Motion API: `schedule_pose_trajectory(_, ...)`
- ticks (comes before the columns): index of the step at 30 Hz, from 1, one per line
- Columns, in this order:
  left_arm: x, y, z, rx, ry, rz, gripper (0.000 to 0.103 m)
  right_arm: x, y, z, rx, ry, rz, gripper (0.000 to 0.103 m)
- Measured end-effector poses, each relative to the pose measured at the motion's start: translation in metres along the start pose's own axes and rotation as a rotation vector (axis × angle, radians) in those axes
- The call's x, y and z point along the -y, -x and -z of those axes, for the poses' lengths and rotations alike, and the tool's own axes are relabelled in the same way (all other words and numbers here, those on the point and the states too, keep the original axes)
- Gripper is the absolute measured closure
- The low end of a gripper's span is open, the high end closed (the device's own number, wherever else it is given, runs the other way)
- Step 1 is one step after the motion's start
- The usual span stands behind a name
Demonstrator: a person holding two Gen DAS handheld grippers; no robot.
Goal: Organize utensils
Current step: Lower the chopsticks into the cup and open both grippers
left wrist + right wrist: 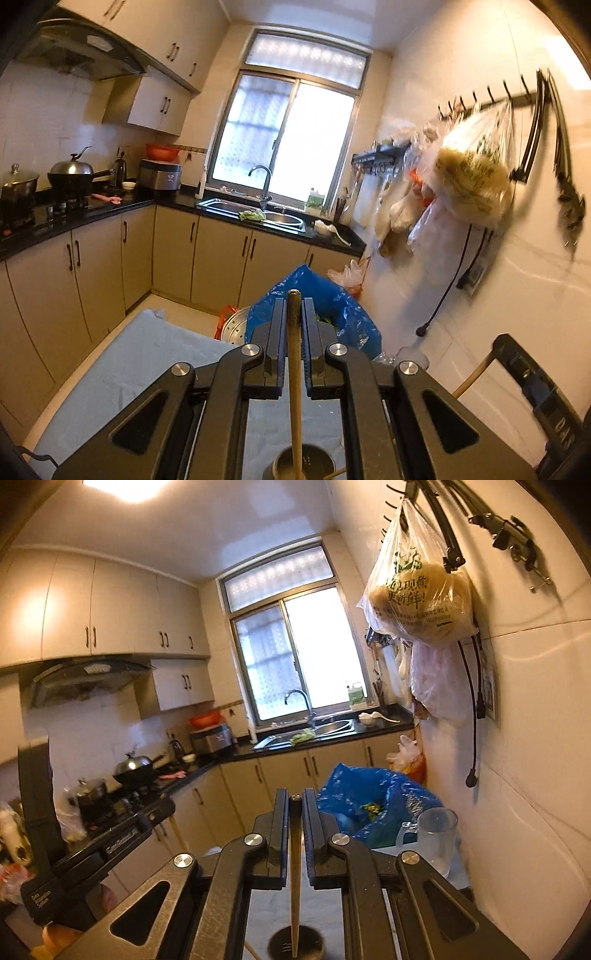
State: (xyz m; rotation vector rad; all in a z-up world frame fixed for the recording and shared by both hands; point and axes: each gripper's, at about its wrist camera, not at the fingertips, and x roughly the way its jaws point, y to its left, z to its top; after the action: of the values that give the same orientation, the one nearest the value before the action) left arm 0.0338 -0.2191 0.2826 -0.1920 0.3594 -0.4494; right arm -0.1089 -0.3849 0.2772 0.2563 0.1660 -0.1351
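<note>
Chopsticks are what both claws grip: the left claw (294,317) is clenched on one wooden chopstick (295,387), its textured tip poking out past the fingertips at 12 o'clock and its shaft running down to 6 o'clock into a round metal holder (284,466) at the bottom edge. The right claw (295,812) is likewise clenched on a second chopstick (295,886), whose lower end hangs over a dark round holder (280,946) at 6 o'clock. Both holders stand on a surface (147,354) covered in pale blue cloth. Beyond the left claw, at 1 o'clock, sits a bin lined with a blue plastic bag (332,295); in the right wrist view that bag lies at 2 o'clock, with a clear plastic mug (436,838) just beside it at 3 o'clock. At 9 o'clock in the right view the left gripper's body shows. Farther off, at 12 o'clock, a sink (273,218) sits under the window (288,129).
</note>
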Motion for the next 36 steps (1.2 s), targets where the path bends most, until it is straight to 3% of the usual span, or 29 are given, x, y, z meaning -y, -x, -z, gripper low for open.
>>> schedule_pose_trajectory(7,0.015,-0.060,0.034,-0.069,-0.070,-0.033,0.096,0.021,-0.051,0.039,-0.132,-0.030,0.024,0.095)
schedule_pose_trajectory(14,-0.002,-0.083,0.059,-0.157,-0.076,-0.070,0.096,0.043,-0.076,0.066,-0.231,-0.085,0.030,0.095)
schedule_pose_trajectory(16,-0.006,-0.081,0.062,-0.178,-0.072,-0.072,0.089,0.048,-0.079,0.070,-0.246,-0.103,0.028,0.095)
schedule_pose_trajectory(17,-0.007,-0.080,0.062,-0.187,-0.070,-0.073,0.080,0.050,-0.080,0.070,-0.248,-0.111,0.030,0.094)
schedule_pose_trajectory(18,-0.008,-0.077,0.062,-0.190,-0.070,-0.075,0.070,0.051,-0.081,0.071,-0.252,-0.116,0.034,0.091)
schedule_pose_trajectory(22,-0.010,-0.048,0.059,-0.160,-0.086,-0.098,0.056,0.049,-0.076,0.070,-0.249,-0.107,0.050,0.066)
schedule_pose_trajectory(26,-0.011,-0.014,0.060,-0.132,-0.126,-0.133,0.046,0.041,-0.056,0.063,-0.229,-0.085,0.050,0.063)
schedule_pose_trajectory(28,-0.013,0.009,0.063,-0.115,-0.159,-0.159,0.036,0.035,-0.040,0.061,-0.214,-0.066,0.059,0.055)
schedule_pose_trajectory(31,-0.017,0.041,0.072,-0.098,-0.199,-0.200,0.033,0.025,-0.016,0.063,-0.201,-0.032,0.083,0.044)
schedule_pose_trajectory(36,-0.028,0.079,0.094,-0.132,-0.213,-0.228,0.030,0.004,0.021,0.086,-0.236,0.040,0.169,0.035)
